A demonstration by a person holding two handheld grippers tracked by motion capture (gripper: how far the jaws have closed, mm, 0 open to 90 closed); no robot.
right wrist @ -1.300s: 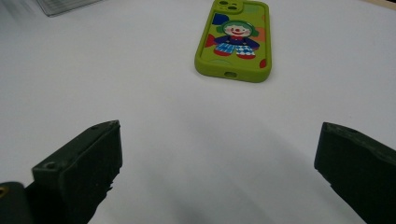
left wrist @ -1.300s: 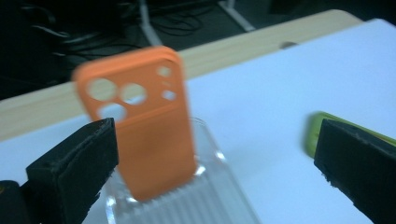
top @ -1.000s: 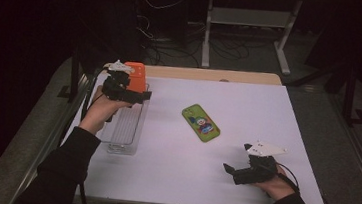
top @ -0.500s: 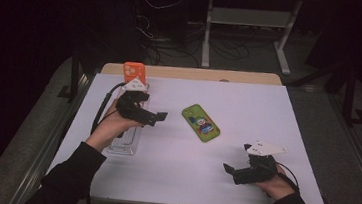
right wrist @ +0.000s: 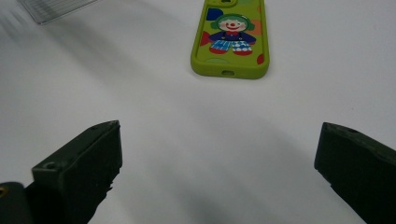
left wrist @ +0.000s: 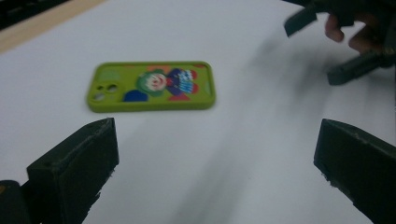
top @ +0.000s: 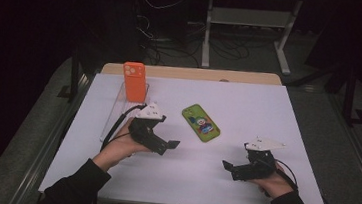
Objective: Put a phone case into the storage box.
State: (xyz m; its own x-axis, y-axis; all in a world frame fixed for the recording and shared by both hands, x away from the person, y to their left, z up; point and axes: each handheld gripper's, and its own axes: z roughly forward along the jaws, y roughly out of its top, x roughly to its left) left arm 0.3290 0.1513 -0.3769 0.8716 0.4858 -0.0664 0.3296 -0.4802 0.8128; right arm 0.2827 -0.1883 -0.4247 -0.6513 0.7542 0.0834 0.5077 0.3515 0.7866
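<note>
A green phone case (top: 200, 122) with a clown picture lies flat near the table's middle. An orange phone case (top: 134, 81) stands upright at the far end of a clear plastic rack (top: 112, 118) on the left. My left gripper (top: 167, 147) hovers low over the table to the left of the green case and in front of it, open and holding nothing. In the left gripper view the green case (left wrist: 152, 86) lies beyond the wide jaws. My right gripper (top: 230, 169) rests near the front right, open and holding nothing, facing the green case (right wrist: 232, 37).
The white table top (top: 268, 115) has bare room at the back right and along the front. A wooden strip (top: 196, 74) runs along its far edge. The right hand and its gripper (left wrist: 345, 46) show at the top right of the left gripper view. The rack's corner (right wrist: 56, 9) shows in the right gripper view.
My left gripper has let go of the orange case, leaving it upright in the rack, and has moved nearer and rightward toward the green case. The right gripper has stayed put.
</note>
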